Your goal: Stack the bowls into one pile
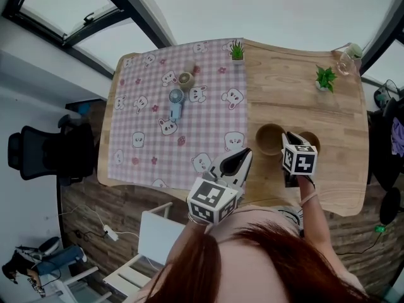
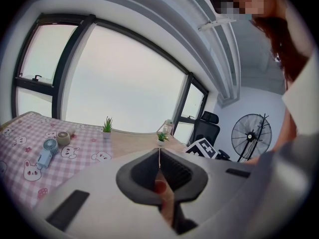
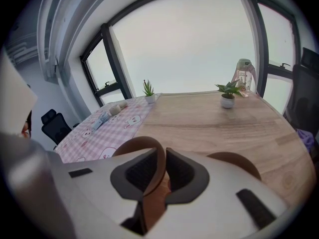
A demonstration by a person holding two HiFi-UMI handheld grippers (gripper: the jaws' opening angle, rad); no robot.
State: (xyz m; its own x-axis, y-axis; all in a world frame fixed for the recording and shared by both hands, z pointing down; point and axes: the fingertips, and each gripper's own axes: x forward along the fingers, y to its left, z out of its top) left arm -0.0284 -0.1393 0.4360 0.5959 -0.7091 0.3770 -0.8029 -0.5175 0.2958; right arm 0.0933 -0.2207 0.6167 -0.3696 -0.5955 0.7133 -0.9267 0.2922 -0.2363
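Right gripper [image 3: 160, 158]: jaws narrowly apart, rim of one bowl [image 3: 133, 144] between them with a sliver of gap, so probably a loose hold. It sits on the table [image 3: 214, 128]. The second bowl [image 3: 233, 159] is just beside it, unstacked. Left gripper [image 2: 159, 156] is closed on nothing and held aside, likely idle.

The counter [image 1: 303, 106] is pale wood with visible grain and a satin finish. A pink checked cloth [image 1: 158, 106] covers part of it. The bowl [image 3: 142, 141] is brown and matt. My right tool [image 3: 160, 171] has a smooth grey plastic shell and dark ribbed pads [image 3: 139, 173].
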